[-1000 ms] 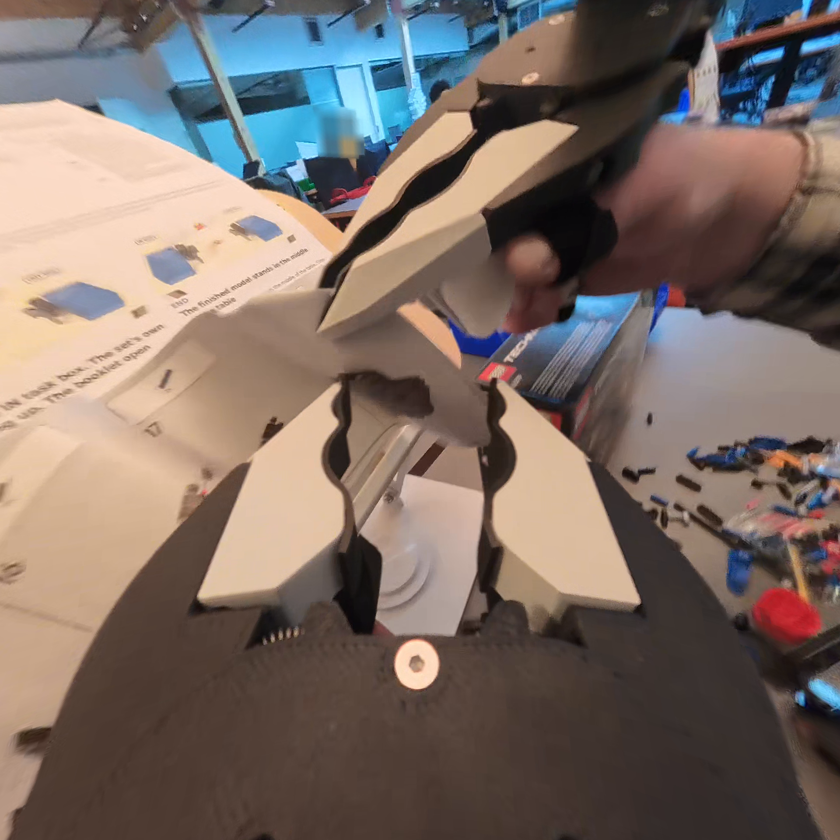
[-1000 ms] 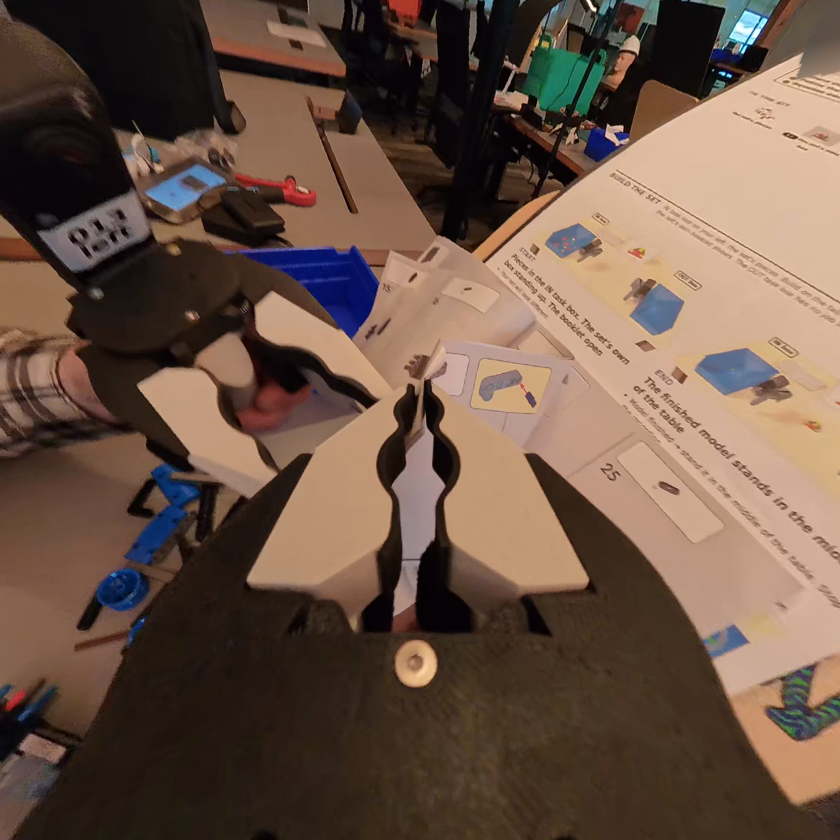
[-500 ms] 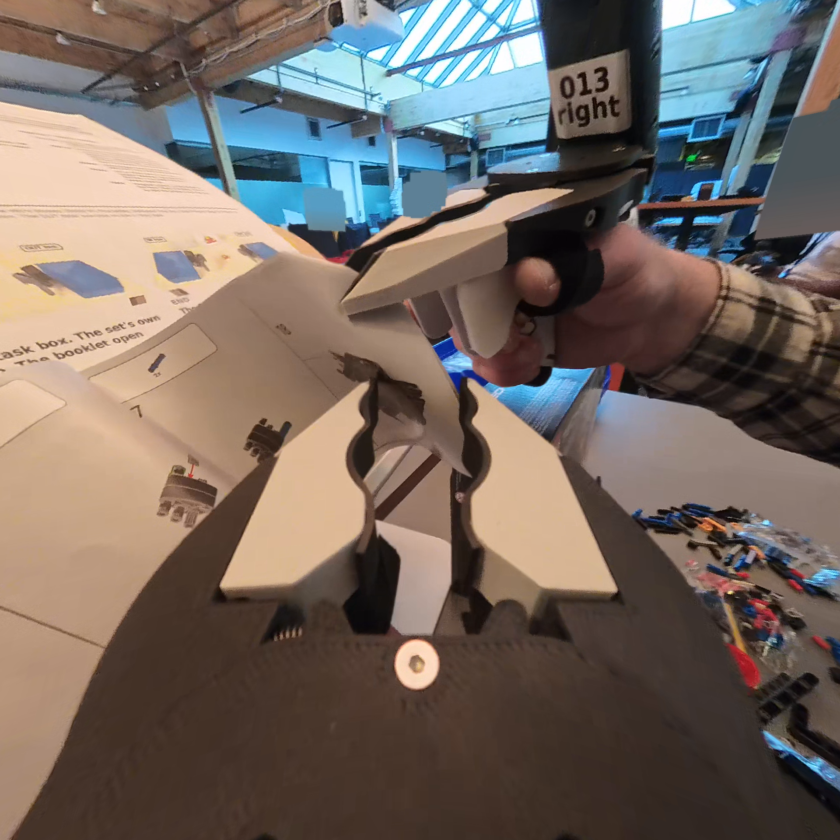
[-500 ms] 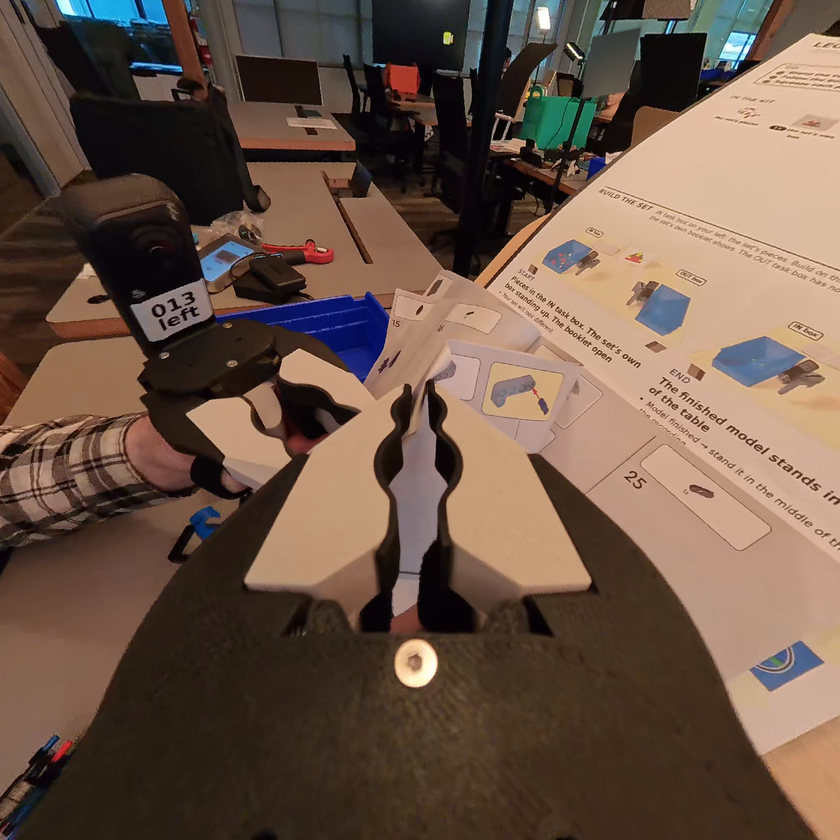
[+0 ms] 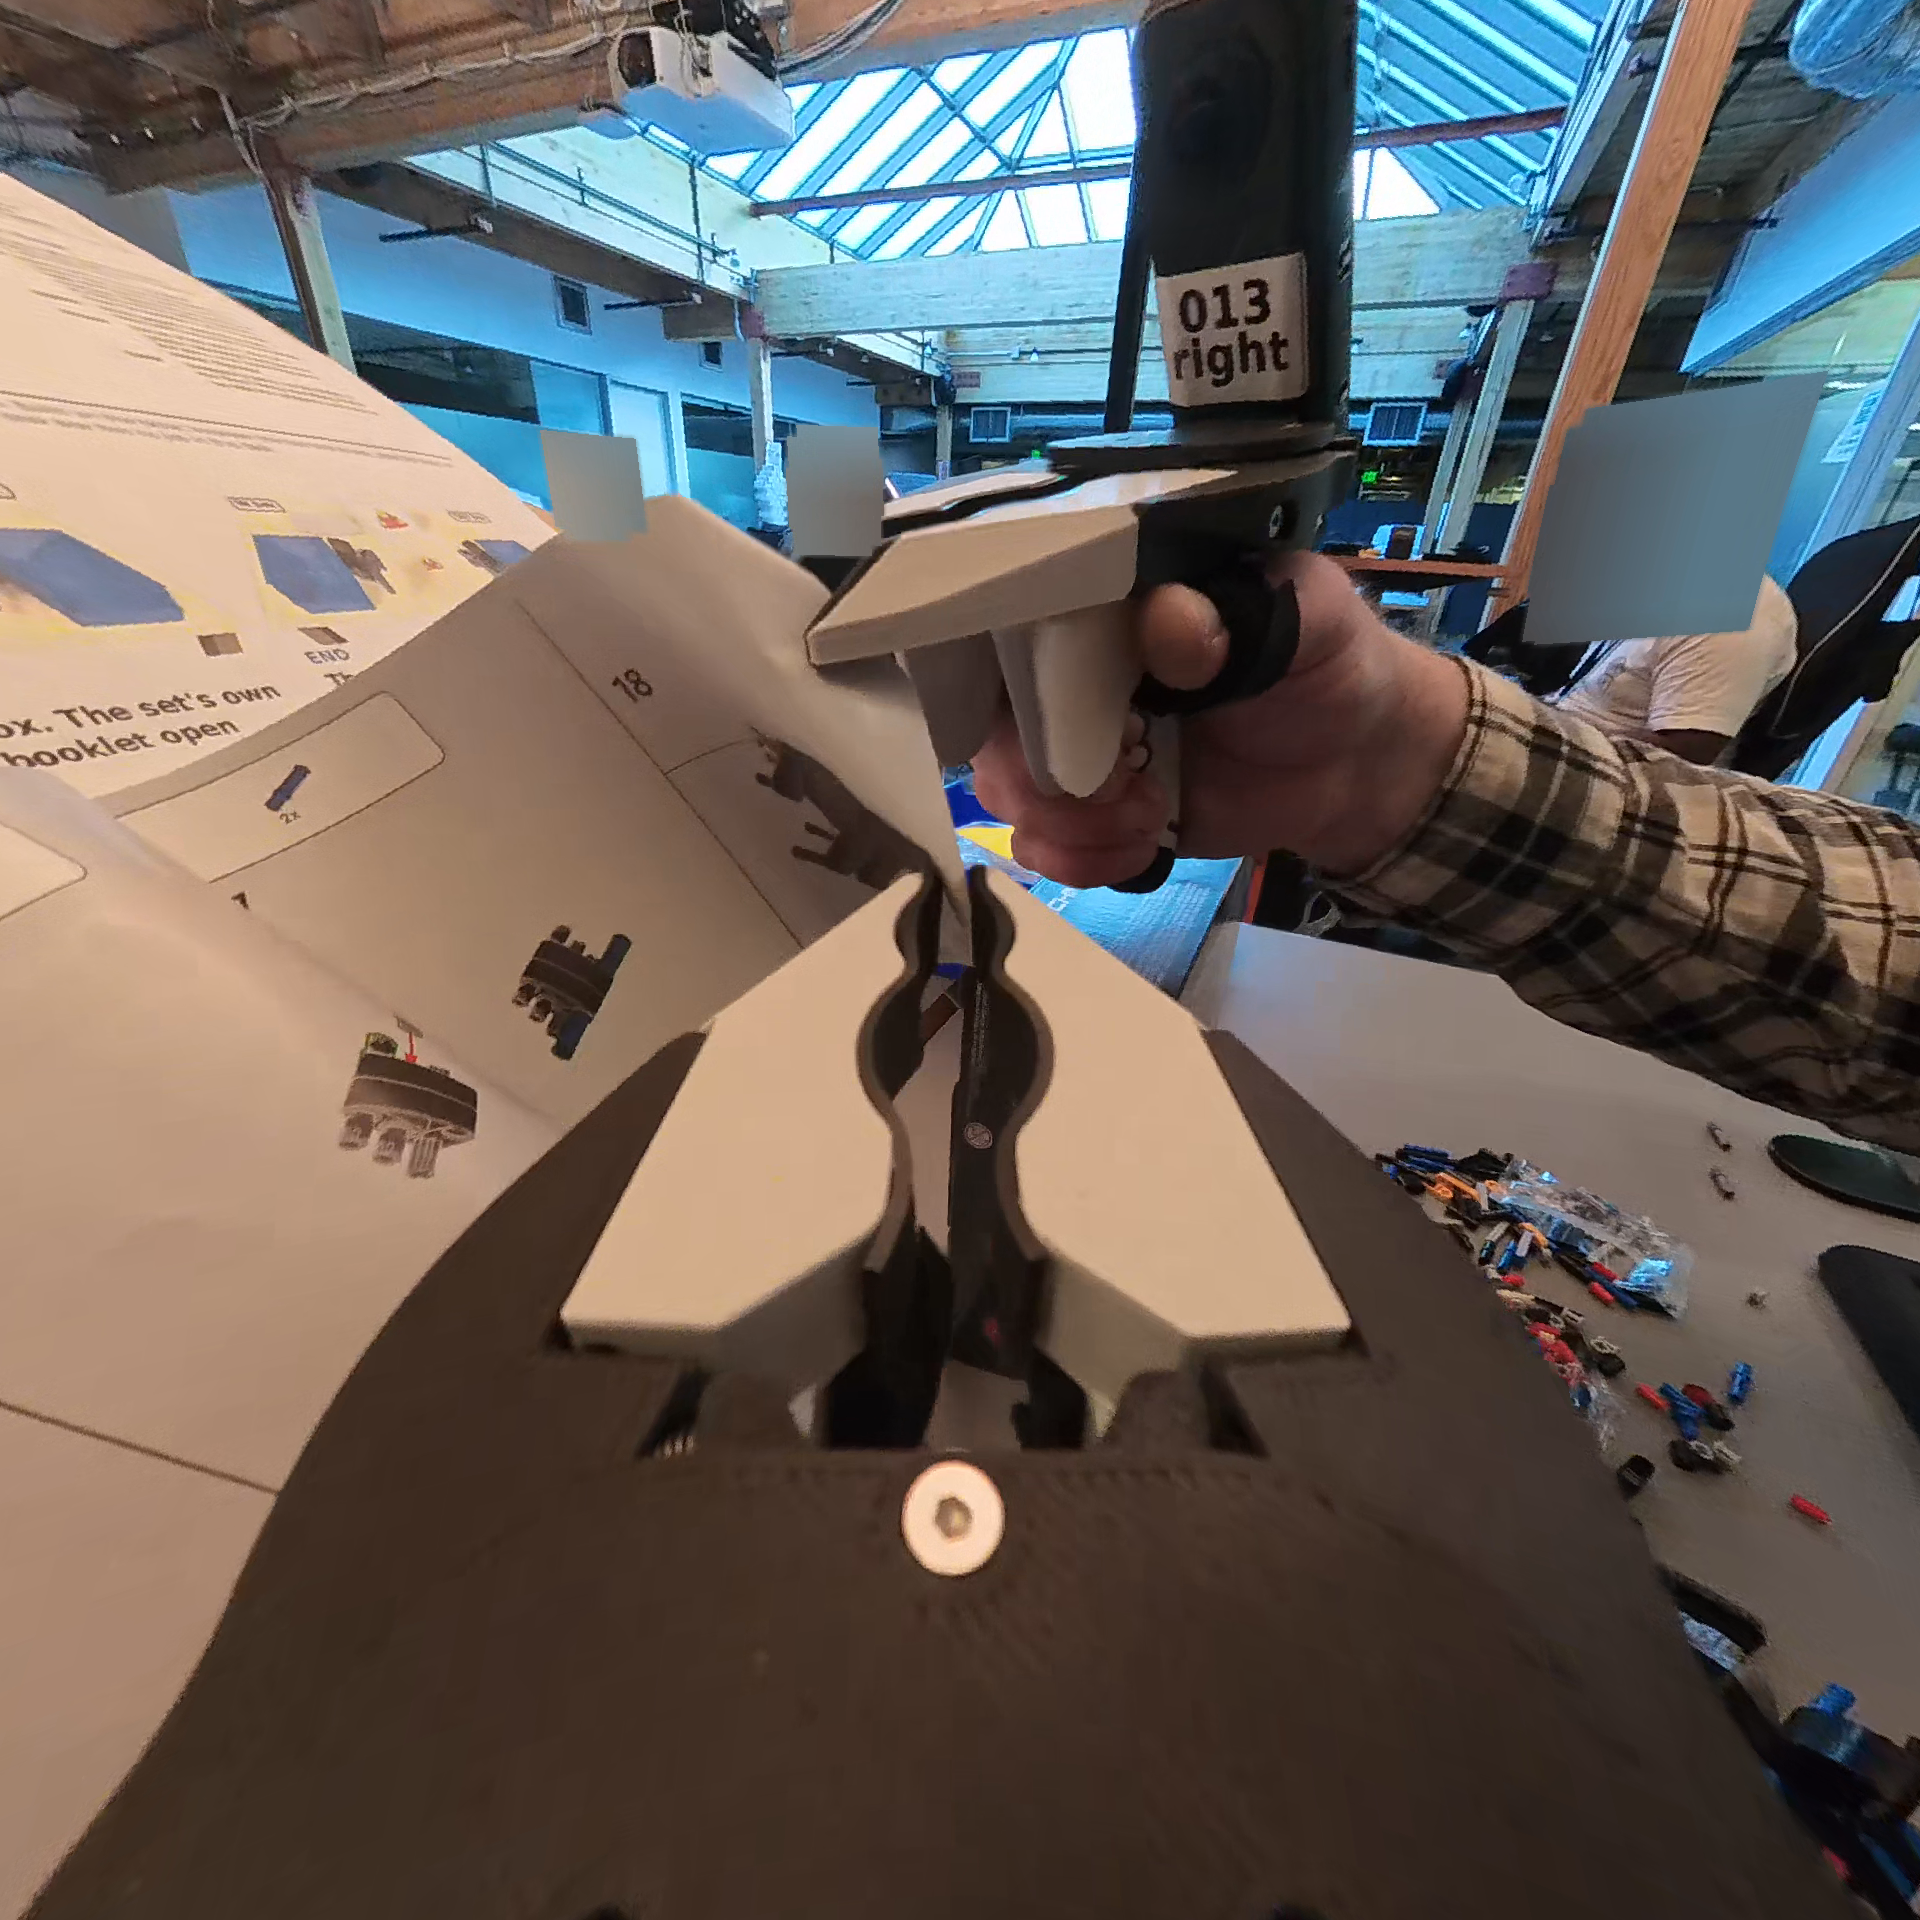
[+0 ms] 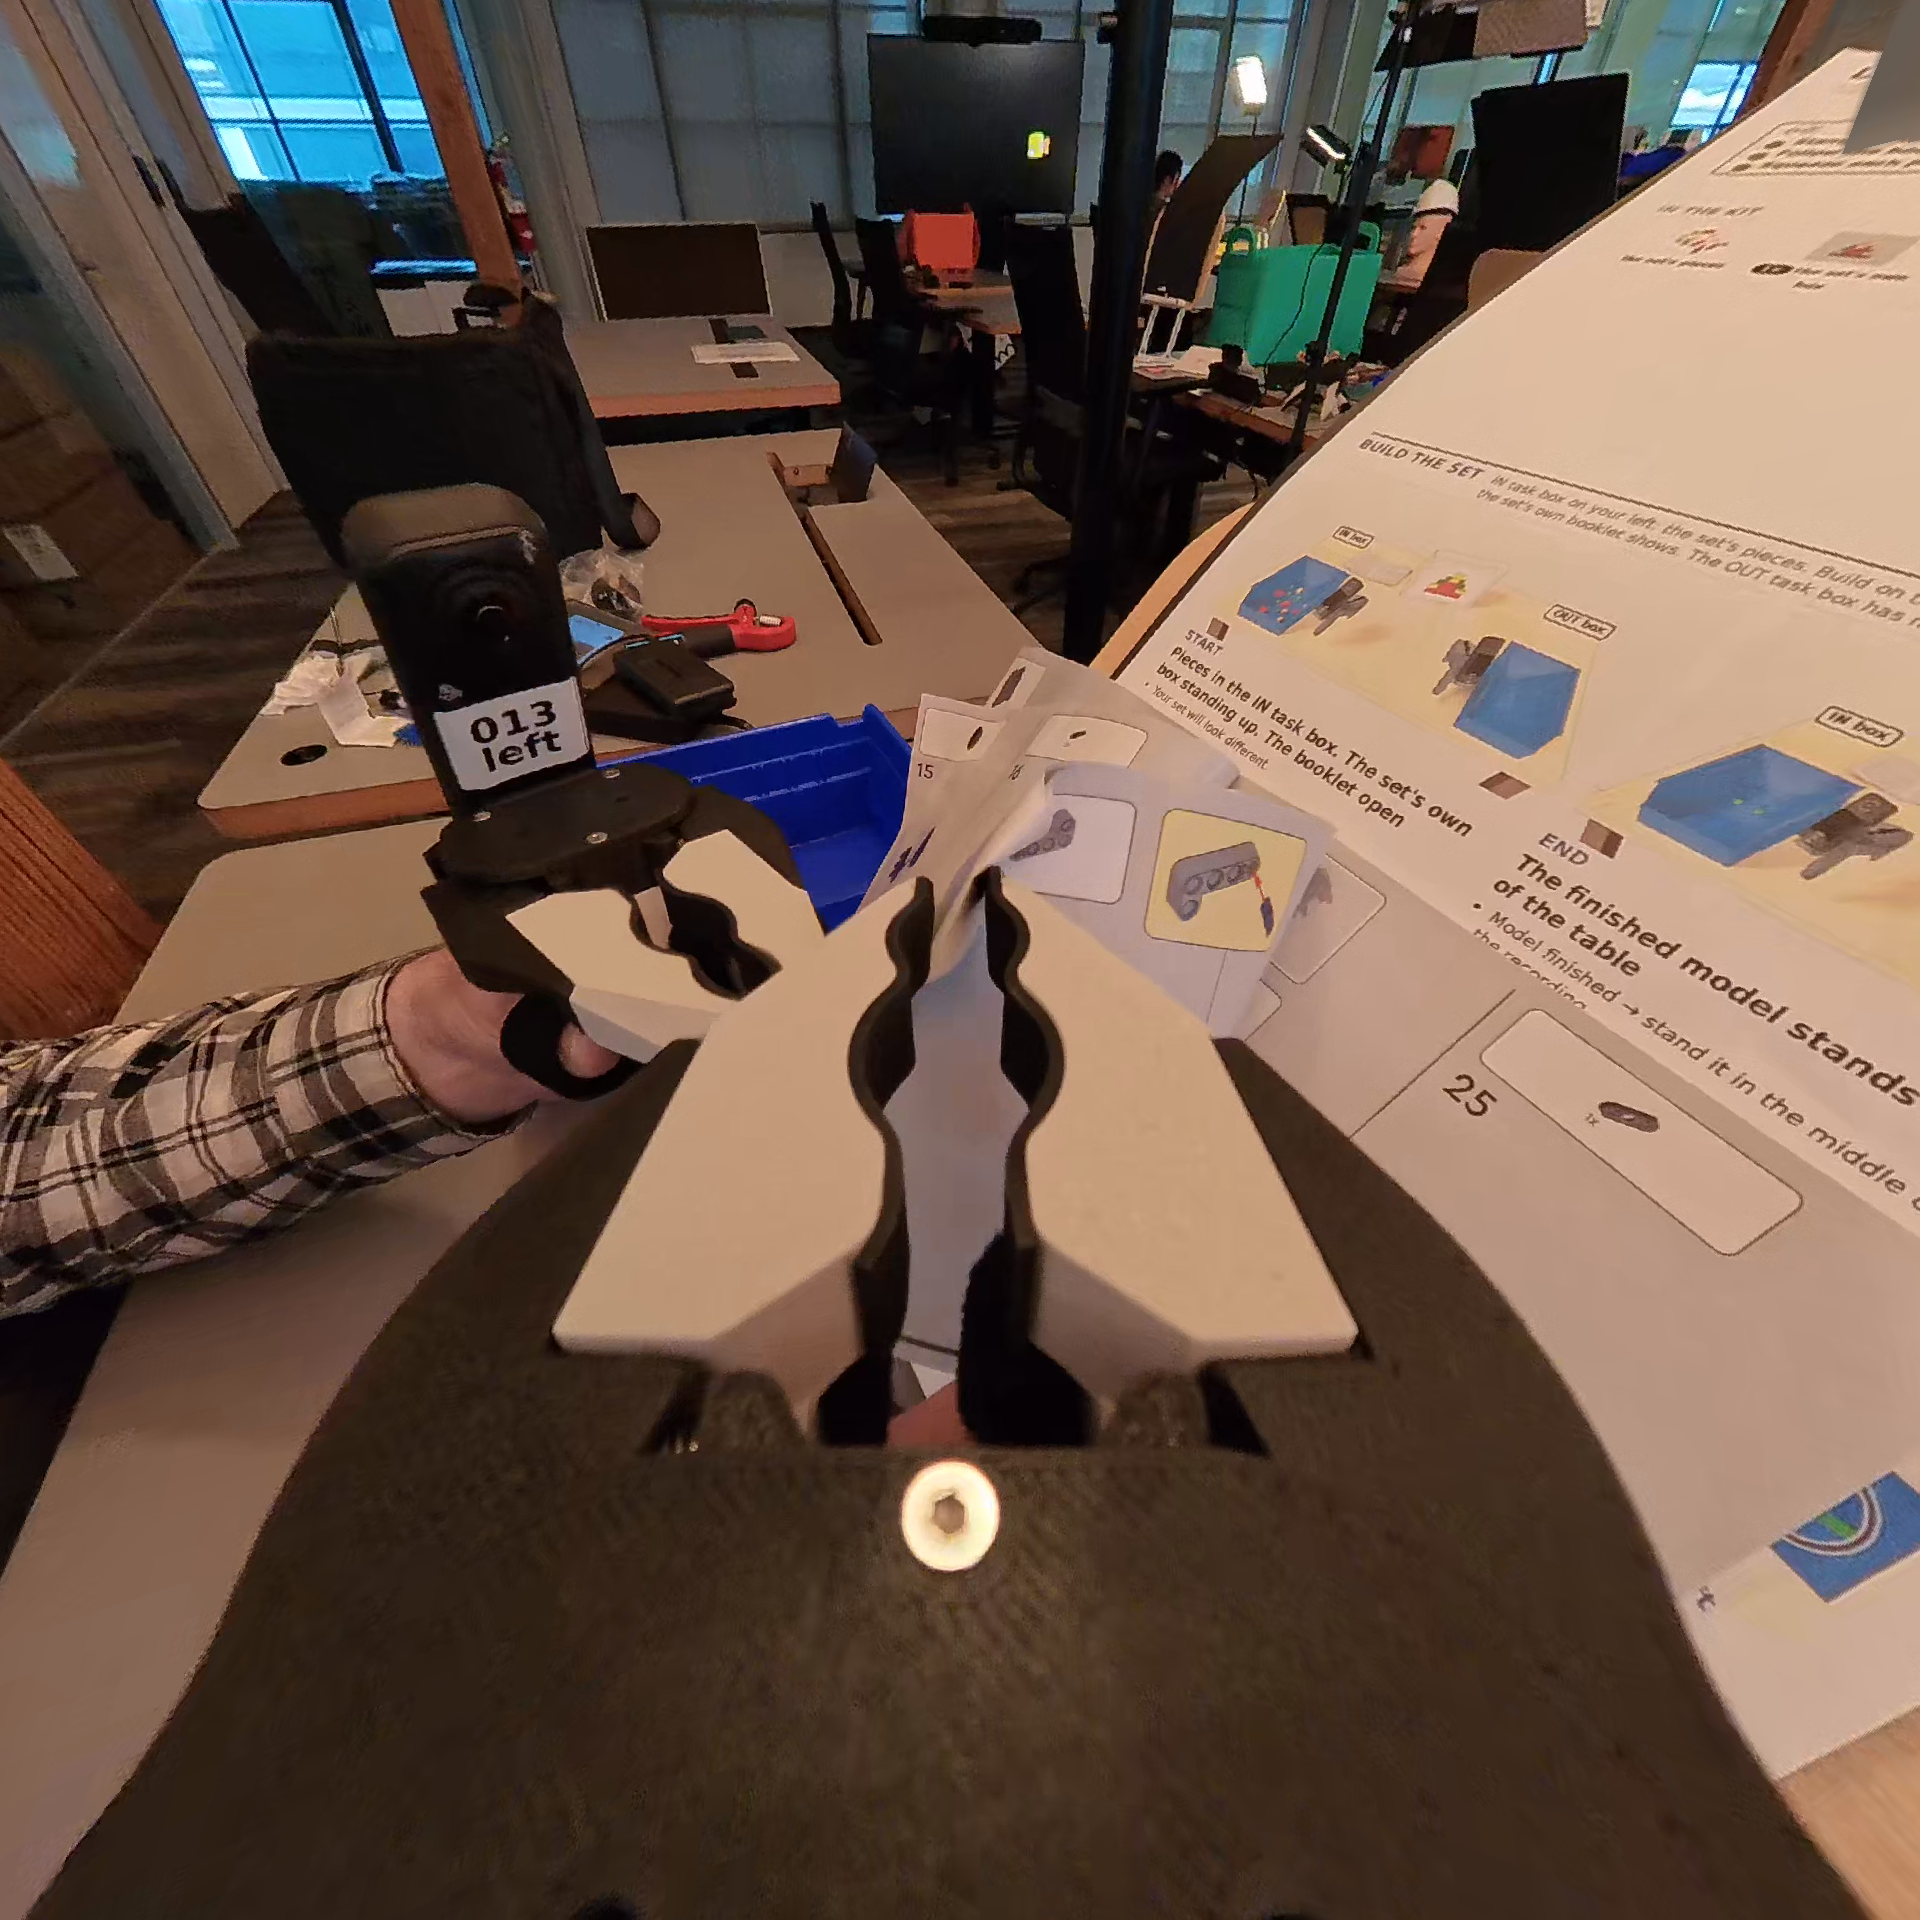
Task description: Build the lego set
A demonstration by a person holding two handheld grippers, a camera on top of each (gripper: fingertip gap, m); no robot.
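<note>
A: Two grippers, both busy w/ paper, no bricks. Left gripper [image 5: 951, 894] is nearly closed, tips pinching the lower corner of a booklet [image 5: 582, 831] page. Right gripper [image 6: 956, 899] is likewise narrowed onto a page edge, paper running down between its fingers.

B: So progress?

A: Early, I'd judge. Just page-turning. No assembled model in view; pieces [image 5: 1548, 1247] lie loose on the table [image 5: 1403, 1049], well right of the left gripper, some in a clear bag.

B: Booklet's orientation?

A: Propped open vs the big instruction sheet [image 6: 1621, 665], the held page lifted, its free corner pointing down at the left tips; long axis rises toward the right gripper. Blue bin [image 6: 800, 779] beyond, contents hidden.
</note>
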